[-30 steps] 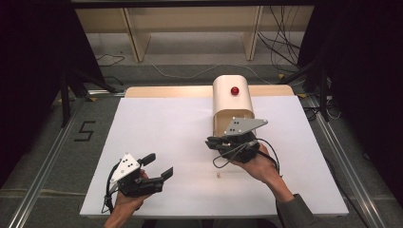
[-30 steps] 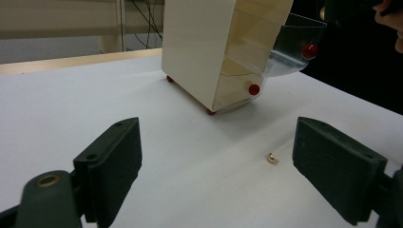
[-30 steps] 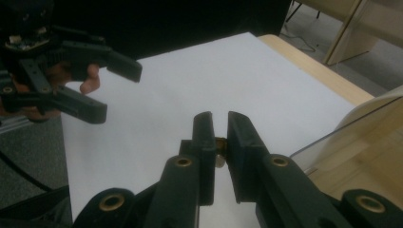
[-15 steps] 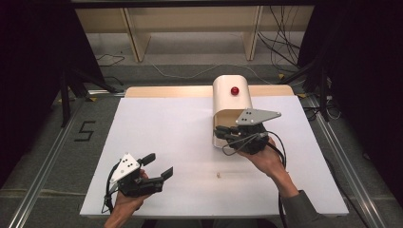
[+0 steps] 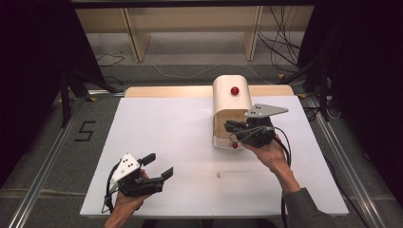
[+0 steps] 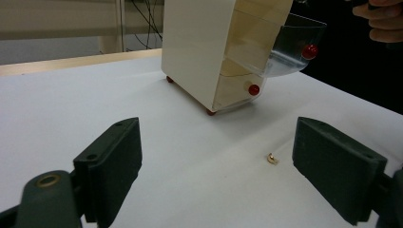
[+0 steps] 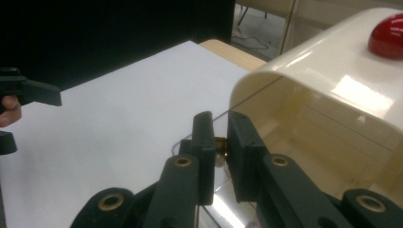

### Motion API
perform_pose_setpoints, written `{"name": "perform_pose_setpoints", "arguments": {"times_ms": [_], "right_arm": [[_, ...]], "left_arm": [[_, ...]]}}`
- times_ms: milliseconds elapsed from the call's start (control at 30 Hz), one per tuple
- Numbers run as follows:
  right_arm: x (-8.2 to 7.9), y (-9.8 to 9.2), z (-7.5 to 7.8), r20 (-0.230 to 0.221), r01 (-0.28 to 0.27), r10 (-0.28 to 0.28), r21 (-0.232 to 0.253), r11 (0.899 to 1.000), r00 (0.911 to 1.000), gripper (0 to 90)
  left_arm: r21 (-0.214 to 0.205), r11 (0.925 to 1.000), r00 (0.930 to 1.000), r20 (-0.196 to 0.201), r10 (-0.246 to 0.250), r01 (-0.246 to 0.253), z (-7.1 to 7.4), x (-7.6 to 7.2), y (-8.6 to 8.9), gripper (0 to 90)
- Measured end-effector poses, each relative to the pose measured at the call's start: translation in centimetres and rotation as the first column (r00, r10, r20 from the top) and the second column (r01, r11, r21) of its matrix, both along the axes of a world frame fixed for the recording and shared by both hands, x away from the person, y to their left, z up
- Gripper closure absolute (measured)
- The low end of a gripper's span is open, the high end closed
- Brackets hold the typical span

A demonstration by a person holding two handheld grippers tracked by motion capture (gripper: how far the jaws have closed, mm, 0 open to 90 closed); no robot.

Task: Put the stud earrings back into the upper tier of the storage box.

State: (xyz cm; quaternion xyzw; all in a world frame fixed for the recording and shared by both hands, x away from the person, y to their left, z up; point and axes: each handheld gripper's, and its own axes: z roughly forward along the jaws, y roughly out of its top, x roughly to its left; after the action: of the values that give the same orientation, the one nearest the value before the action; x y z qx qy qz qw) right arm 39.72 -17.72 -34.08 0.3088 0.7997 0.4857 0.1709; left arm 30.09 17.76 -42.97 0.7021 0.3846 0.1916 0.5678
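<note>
Left gripper (image 5: pixel 156 167) parked low near the white tabletop (image 5: pixel 171 137) front edge, jaws spread wide, nothing between them, probably just waiting. Tiny gold curved piece (image 6: pixel 272 158) lying loose mid-tabletop. Right gripper (image 7: pixel 219 142) pressed nearly together, pinching a small brass-coloured bit (image 7: pixel 220 144) right at the mouth of the cream rounded plastic box with red knobs (image 5: pixel 231 102), its clear flap (image 6: pixel 297 45) swung open, likely for dropping it inside.

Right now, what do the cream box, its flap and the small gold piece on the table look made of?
Cream box: glossy moulded plastic by the look, with sharp highlights on its rounded top and red knobs.
Flap: clear plastic, probably acrylic; the inside shows through it, and it carries a red knob.
Small gold piece: shiny, metallic-looking; too small to tell metal from plated plastic.
</note>
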Motion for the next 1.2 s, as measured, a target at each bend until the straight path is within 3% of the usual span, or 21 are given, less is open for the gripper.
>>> {"name": "perform_pose_setpoints", "arguments": {"times_ms": [633, 800, 1200], "right_arm": [[0.7, 0.6, -1.4, -0.043, 0.016, -0.017, -0.024, 1.0, 0.9989, 80.8], [0.7, 0.5, -1.3, -0.06, 0.0, 0.0, 0.005, 1.0, 0.9982, 71.8], [-0.9, 1.4, 0.0, -0.03, -0.051, 0.052, 0.027, 0.998, 0.9982, 49.0]], "left_arm": [[0.002, 1.0, 1.0, 0.003, -0.002, 0.002, 0.1, 0.0, 0.0, 16.4], [0.001, 1.0, 1.0, 0.002, 0.001, -0.001, 0.1, 0.0, 0.0, 16.4], [-0.002, 1.0, 1.0, -0.001, 0.004, -0.004, 0.1, 0.0, 0.1, 16.4]]}}
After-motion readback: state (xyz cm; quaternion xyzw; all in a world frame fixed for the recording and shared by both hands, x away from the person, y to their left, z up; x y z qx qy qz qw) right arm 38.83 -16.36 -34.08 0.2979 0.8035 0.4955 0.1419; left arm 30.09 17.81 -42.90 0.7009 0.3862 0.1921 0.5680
